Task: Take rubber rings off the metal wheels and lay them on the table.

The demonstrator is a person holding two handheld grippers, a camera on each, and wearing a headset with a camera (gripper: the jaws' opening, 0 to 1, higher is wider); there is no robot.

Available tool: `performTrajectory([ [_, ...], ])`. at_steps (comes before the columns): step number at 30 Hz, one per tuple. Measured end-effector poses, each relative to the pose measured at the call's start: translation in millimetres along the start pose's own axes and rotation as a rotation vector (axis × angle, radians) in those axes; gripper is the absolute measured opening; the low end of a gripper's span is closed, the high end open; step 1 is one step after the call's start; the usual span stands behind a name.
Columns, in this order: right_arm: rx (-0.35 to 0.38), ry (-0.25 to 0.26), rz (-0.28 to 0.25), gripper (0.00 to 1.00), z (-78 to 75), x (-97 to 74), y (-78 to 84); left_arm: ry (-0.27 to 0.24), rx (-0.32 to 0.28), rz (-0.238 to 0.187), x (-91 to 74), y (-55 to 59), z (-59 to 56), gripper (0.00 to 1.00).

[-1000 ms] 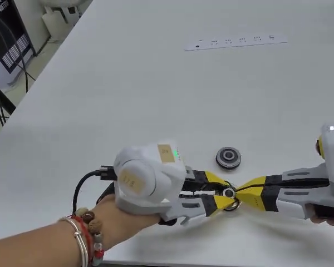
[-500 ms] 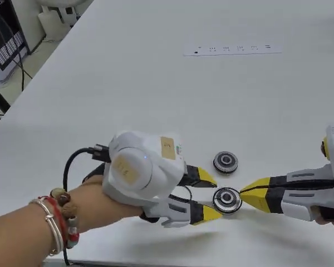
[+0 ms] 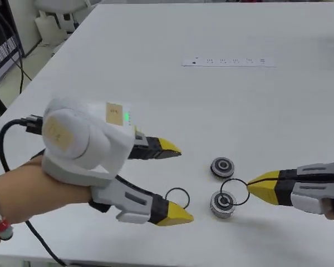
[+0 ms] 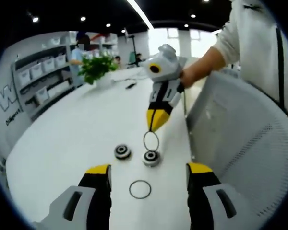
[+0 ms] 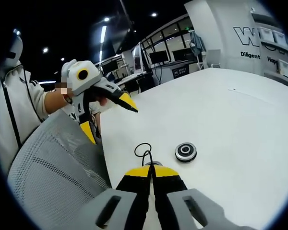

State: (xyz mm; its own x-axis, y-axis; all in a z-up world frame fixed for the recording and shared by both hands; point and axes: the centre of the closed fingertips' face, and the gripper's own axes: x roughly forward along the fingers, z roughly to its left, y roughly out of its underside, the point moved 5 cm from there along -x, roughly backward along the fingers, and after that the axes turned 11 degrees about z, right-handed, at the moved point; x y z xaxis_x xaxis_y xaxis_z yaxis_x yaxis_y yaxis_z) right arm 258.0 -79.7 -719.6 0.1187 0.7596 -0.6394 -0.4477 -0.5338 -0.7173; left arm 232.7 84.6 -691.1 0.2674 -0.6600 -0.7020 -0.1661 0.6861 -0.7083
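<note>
Two metal wheels [image 3: 222,167] [image 3: 222,203] lie on the white table [image 3: 156,94], the near one close to my right gripper. My right gripper [image 3: 249,186] is shut on a black rubber ring [image 3: 234,191], which loops just over the near wheel. A second rubber ring [image 3: 177,197] lies flat on the table between the jaws of my left gripper [image 3: 181,183], which is open and holds nothing. The left gripper view has the loose ring [image 4: 140,189], both wheels [image 4: 123,152] [image 4: 151,158] and the held ring [image 4: 151,140]. In the right gripper view the pinched ring [image 5: 143,149] stands above the shut gripper [image 5: 151,168].
A white power strip [image 3: 229,62] lies flat at the far side of the table. The table's near edge runs just below my left gripper. A mesh chair back [image 5: 57,167] stands close to the table edge.
My left gripper has opened and drawn back to the left, leaving a ring on the table. The near wheel now rests on the table, and the right gripper holds a ring above it.
</note>
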Motion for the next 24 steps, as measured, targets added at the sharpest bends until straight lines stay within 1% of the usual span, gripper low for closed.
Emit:
performTrajectory([
  [3,0.011,0.005,-0.011,0.0,3.7,-4.3,-5.8,-0.047,-0.019,-0.004,-16.7,7.9,4.0,0.66],
  [5,0.009,0.007,-0.02,0.0,6.2,-6.4,-9.1,-0.071,-0.052,-0.011,-23.7,11.5,5.7,0.69],
  [6,0.013,0.006,-0.026,0.0,7.7,-7.8,-11.6,-0.084,-0.081,-0.016,-28.5,15.3,6.9,0.72],
  [7,0.015,0.005,-0.03,0.0,8.9,-8.5,-13.3,-0.09,-0.095,-0.018,-31.4,17.9,7.3,0.75],
  [10,0.009,0.007,-0.04,0.0,12.6,-10.8,-19.3,-0.124,-0.121,-0.008,-42.0,28.2,8.4,0.78],
  [13,0.01,0.003,-0.044,0.0,14.6,-11.1,-23.8,-0.14,-0.137,-0.007,-48.3,35.0,7.3,0.78],
  [15,0.011,-0.003,-0.045,0.0,16.7,-10.3,-27.7,-0.156,-0.159,-0.019,-53.3,38.7,6.2,0.81],
  [16,0.008,-0.005,-0.044,0.0,17.7,-9.7,-29.3,-0.163,-0.174,-0.032,-56.1,40.0,5.4,0.83],
  [18,0.001,-0.012,-0.043,0.0,20.8,-8.2,-33.5,-0.163,-0.182,-0.038,-59.7,42.5,3.6,0.85],
  [22,-0.012,-0.024,-0.043,0.0,28.5,-2.9,-42.4,-0.187,-0.2,-0.043,-68.5,50.5,1.0,0.87],
  [24,-0.023,-0.025,-0.041,0.0,32.7,0.7,-46.4,-0.192,-0.218,-0.061,-72.6,53.5,-1.1,0.89],
])
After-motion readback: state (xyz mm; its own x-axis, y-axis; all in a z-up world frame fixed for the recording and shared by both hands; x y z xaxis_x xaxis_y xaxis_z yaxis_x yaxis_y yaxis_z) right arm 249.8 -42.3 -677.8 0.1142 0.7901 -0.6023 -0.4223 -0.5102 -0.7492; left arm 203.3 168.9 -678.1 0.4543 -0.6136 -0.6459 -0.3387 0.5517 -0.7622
